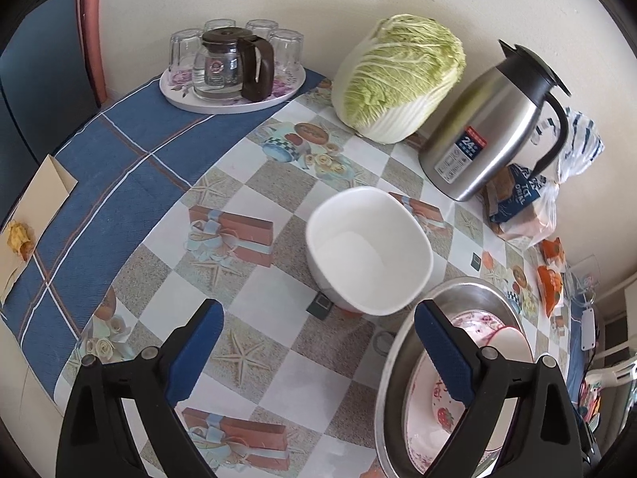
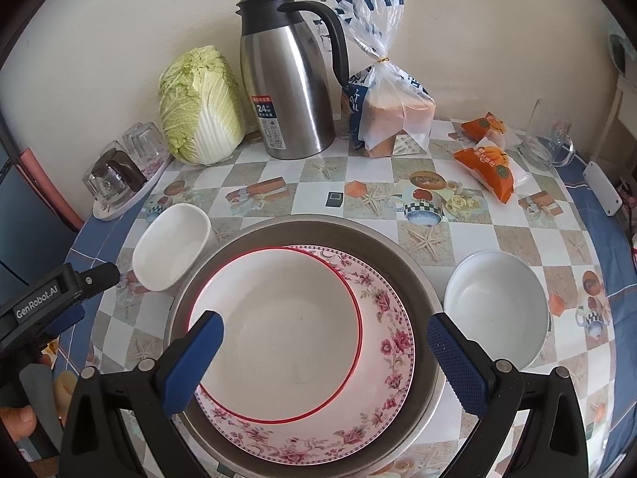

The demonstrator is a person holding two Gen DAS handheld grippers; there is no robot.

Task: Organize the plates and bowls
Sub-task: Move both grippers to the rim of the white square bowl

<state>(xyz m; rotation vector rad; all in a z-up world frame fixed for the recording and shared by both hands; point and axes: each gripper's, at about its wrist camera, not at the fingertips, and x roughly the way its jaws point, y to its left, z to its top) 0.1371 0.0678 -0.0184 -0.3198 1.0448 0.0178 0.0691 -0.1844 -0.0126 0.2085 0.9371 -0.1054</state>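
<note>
Both the right gripper (image 2: pixel 324 352) and left gripper (image 1: pixel 318 342) hang wide open, empty. Stacking looks half done — the red-rimmed white plate (image 2: pixel 278 334) lies on the pink floral plate (image 2: pixel 382 342) inside the steel basin (image 2: pixel 402 251). The squarish white ceramic bowl (image 1: pixel 368 251) and round white bowl (image 2: pixel 497 310) flank the basin, still loose — open tablecloth around both.

white sq bowl (image 1: pixel 368 251), pink-floral plate (image 2: pixel 382 342) – red-rimmed bowl (image 2: pixel 278 334)

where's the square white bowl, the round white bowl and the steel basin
square white bowl (image 1: pixel 368 257): left wrist view, on its inner floor
round white bowl (image 2: pixel 495 306): right wrist view, on its inner floor
steel basin (image 2: pixel 414 275): right wrist view, on its bare inner wall at the right
</note>
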